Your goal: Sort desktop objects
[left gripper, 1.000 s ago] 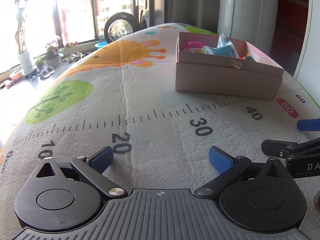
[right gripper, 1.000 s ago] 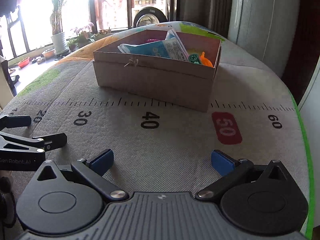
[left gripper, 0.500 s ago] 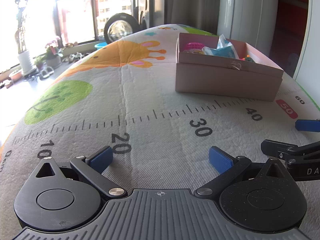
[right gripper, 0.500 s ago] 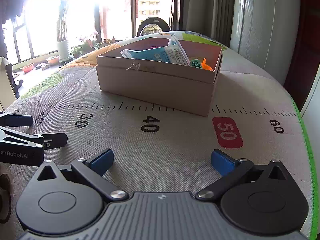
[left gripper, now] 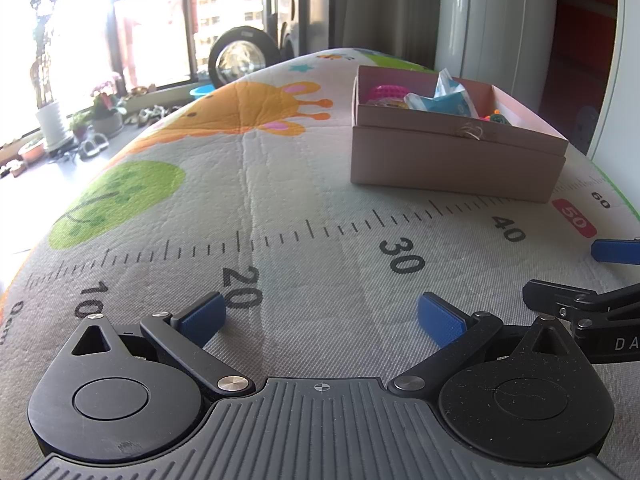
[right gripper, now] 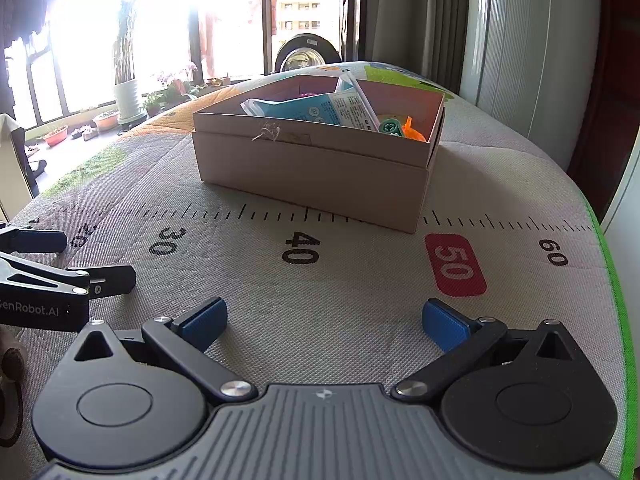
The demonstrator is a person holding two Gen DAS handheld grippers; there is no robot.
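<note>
Fingers (left gripper: 199, 316) of both grippers gaping wide, holding nothing; box (right gripper: 316, 160) already holding items; bench (right gripper: 360, 280) showing nothing loose, so scanning before reaching.

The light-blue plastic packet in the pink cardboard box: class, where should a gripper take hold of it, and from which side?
Grip the light-blue plastic packet at its raised end, which pokes above the rim of the pink cardboard box. Come down from above: the walls block every sideways approach, and that end looks thin enough to fit between the open fingers of the right gripper.
</note>
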